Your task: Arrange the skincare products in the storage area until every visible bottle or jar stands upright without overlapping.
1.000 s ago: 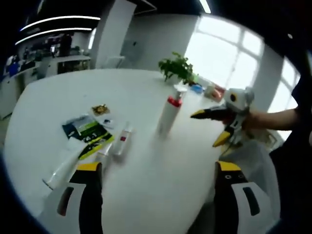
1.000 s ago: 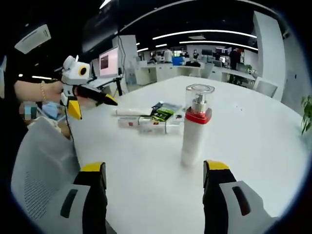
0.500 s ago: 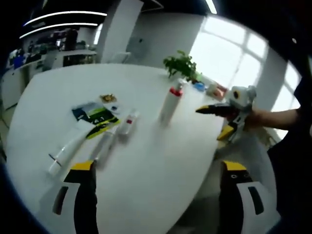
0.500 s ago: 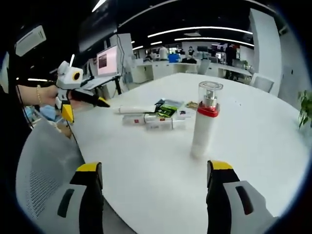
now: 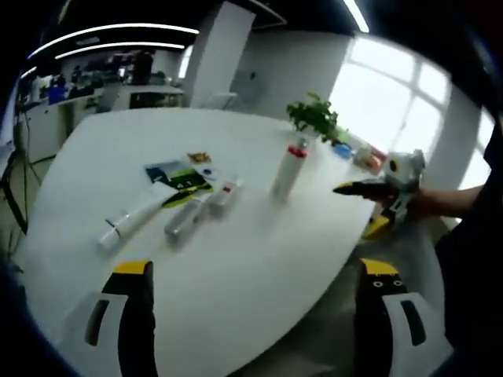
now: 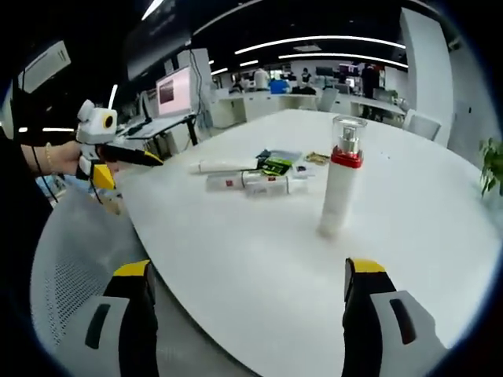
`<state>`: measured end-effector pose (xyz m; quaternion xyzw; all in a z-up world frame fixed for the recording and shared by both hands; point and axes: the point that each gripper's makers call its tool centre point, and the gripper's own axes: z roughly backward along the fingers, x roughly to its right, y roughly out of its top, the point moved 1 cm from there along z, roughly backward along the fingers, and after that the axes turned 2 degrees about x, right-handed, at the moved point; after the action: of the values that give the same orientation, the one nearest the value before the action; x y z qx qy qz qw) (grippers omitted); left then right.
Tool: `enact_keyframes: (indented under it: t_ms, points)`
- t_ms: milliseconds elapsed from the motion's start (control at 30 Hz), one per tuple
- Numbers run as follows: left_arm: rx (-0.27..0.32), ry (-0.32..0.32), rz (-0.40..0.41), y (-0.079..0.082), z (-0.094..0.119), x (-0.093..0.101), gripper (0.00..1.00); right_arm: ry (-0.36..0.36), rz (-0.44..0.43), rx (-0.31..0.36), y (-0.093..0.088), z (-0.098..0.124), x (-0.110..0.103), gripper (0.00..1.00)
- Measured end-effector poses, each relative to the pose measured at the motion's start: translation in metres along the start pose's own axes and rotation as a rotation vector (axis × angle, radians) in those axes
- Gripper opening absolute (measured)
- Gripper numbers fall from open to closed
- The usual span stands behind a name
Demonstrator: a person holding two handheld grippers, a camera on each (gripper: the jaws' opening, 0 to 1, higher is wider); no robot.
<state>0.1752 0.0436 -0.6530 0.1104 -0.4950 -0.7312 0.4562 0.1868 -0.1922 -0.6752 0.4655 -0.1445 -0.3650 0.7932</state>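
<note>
Standing tall on the table (image 6: 259, 259), the pump bottle (image 6: 341, 187) is fine (three tubes (image 6: 263, 183) lie flat just beside it). Both the left tool (image 5: 255, 314) and right tool (image 6: 247, 314) are spread wide, holding nothing.

a round white bench (image 5: 259, 259) carries everything. a leafy potted plant (image 5: 316, 118) stands at its far edge by bright windows (image 5: 409, 102). a grey mesh chair (image 6: 67, 275) sits beside the bench; a lit monitor (image 6: 176, 92) stands on a desk behind.
</note>
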Motion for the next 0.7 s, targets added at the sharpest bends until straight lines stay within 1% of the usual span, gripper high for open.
enact_keyframes:
  t_ms: [67, 133, 267, 333, 400, 500, 633, 700]
  points:
    - [0.016, 0.016, 0.012, 0.0018, 0.0020, 0.0014, 0.99, -0.004, -0.004, -0.004, -0.0028, 0.0005, 0.0020, 1.00]
    - [0.051, 0.030, 0.034, 0.0064, 0.0037, -0.0001, 0.99, -0.004, -0.011, -0.003, -0.0028, 0.0015, 0.0019, 1.00]
    - [0.038, 0.031, 0.024, 0.0046, 0.0020, 0.0001, 0.99, -0.011, -0.014, 0.014, 0.0005, 0.0029, 0.0021, 1.00]
    - [0.032, 0.044, 0.022, 0.0035, 0.0022, -0.0023, 0.99, -0.018, -0.009, 0.008, -0.0009, 0.0027, 0.0029, 1.00]
    - [0.042, 0.060, 0.034, 0.0054, 0.0036, -0.0044, 0.99, -0.011, -0.007, 0.003, -0.0015, 0.0020, 0.0019, 1.00]
    - [0.056, 0.065, 0.046, 0.0061, 0.0044, -0.0050, 0.99, -0.009, -0.006, 0.001, -0.0023, 0.0003, 0.0024, 1.00]
    - [0.046, 0.073, 0.037, 0.0030, 0.0014, -0.0048, 0.99, -0.008, -0.001, 0.002, -0.0025, 0.0007, 0.0019, 1.00]
    - [0.044, 0.077, 0.028, 0.0052, 0.0002, -0.0030, 0.99, -0.010, 0.005, -0.004, -0.0037, 0.0011, 0.0016, 1.00]
